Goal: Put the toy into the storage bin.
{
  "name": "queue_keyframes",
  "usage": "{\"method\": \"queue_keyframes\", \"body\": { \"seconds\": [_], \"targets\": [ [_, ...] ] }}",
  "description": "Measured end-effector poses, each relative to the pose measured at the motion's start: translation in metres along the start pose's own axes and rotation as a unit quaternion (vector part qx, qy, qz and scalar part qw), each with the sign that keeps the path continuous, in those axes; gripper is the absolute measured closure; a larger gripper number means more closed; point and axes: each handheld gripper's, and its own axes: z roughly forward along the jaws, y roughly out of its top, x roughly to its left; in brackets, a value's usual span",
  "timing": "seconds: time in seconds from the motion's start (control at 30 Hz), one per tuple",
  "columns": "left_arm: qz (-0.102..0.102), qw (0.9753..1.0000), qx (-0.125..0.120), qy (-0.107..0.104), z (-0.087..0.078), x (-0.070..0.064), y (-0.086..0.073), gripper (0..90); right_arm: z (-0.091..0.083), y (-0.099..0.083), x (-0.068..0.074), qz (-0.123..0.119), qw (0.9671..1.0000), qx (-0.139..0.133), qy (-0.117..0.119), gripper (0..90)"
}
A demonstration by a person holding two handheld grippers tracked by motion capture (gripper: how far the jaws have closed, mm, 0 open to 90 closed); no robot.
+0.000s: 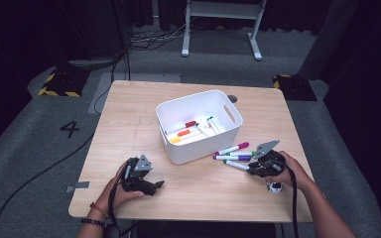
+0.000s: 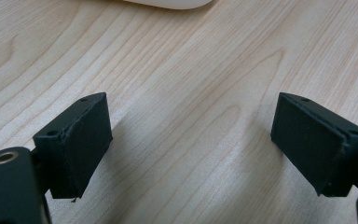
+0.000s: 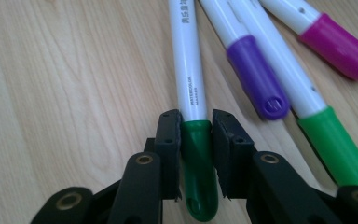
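Several white markers lie on the wooden table (image 1: 144,99) right of a white bin (image 1: 178,148). My right gripper (image 3: 196,122) is shut on the green cap of one marker (image 3: 189,70); seen from above, that gripper (image 1: 254,167) holds the marker (image 1: 235,165) low over the table. Beside it lie a purple-capped marker (image 3: 256,79), a second green-capped marker (image 3: 335,144) and a magenta-capped marker (image 3: 340,46). My left gripper (image 2: 191,140) stands open over bare wood, and from above the same gripper (image 1: 155,185) rests near the table's front left.
The bin holds several more markers, among them an orange-capped marker (image 1: 183,132) and a red-capped marker (image 1: 190,124). A small white object (image 1: 274,187) sits by the right hand. The bin's rim (image 2: 168,3) lies just ahead of the left gripper.
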Motion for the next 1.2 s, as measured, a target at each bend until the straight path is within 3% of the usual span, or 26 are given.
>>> {"method": "queue_keyframes", "body": {
  "seconds": [0.07,0.27,0.4,0.57,0.63,0.9,1.2],
  "targets": [
    [0.0,1.0,0.0,0.0,0.0,0.0,0.0,12.4,0.003,0.006,0.004,-0.011,0.9999,0.002,0.005,73.6],
    [0.0,1.0,0.0,0.0,0.0,0.0,0.0,12.5,0.008,0.016,0.016,-0.015,0.9998,-0.001,0.016,70.8],
    [0.0,1.0,0.0,0.0,0.0,0.0,0.0,12.5,0.008,0.019,0.017,-0.018,0.9998,0.002,0.007,73.9],
    [0.0,1.0,0.0,0.0,0.0,0.0,0.0,12.5,0.009,0.023,0.02,-0.04,0.9991,0.011,-0.006,74.4],
    [0.0,1.0,0.0,0.0,0.0,0.0,0.0,12.5,0.009,0.023,0.022,-0.035,0.9993,0.006,-0.014,74.6],
    [0.0,1.0,0.0,0.0,0.0,0.0,0.0,12.4,-0.01,0.019,0.023,-0.023,0.998,-0.059,0.001,74.8],
    [0.0,1.0,0.0,0.0,0.0,0.0,0.0,12.5,-0.047,0.016,0.03,-0.02,0.9903,-0.138,-0.003,74.8]
  ]
}}
